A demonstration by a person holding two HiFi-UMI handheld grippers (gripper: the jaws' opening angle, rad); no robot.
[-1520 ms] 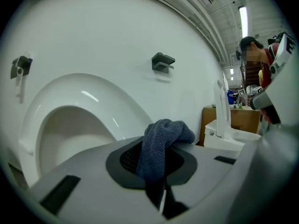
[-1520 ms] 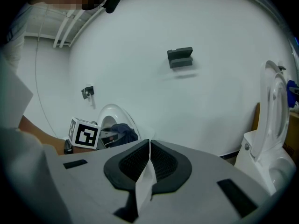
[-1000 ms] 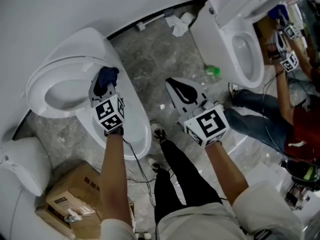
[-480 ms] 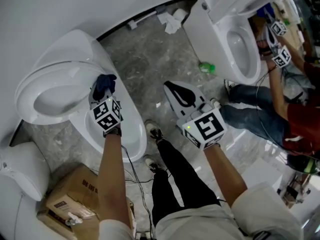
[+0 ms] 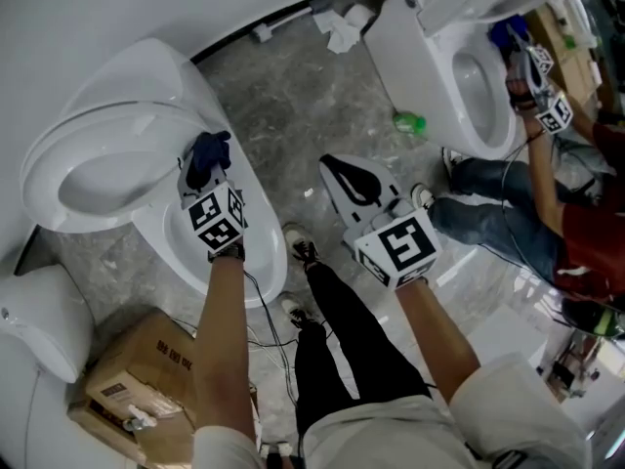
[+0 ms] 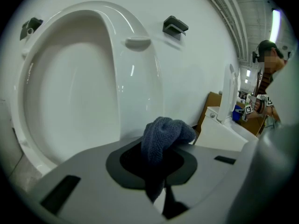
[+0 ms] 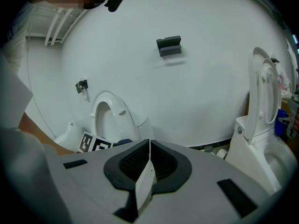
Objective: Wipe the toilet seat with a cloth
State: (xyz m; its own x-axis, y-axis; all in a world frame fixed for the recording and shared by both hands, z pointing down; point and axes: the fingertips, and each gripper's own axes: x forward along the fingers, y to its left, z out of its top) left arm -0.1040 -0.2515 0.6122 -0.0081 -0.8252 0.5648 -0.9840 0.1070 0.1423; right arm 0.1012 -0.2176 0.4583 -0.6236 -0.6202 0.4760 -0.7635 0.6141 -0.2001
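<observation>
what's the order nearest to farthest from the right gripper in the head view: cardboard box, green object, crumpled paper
1. green object, on the floor, up and right of the right gripper
2. crumpled paper, by the wall, top
3. cardboard box, bottom left

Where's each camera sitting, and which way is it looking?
Head view: on the person's head, looking steeply down at the toilet; arms, legs show.
Left claw view: on the left claw, facing the raised seat; jaws pinch the cloth.
Right claw view: on the right claw, shut, facing the wall.
Head and left claw views share the cloth.
</observation>
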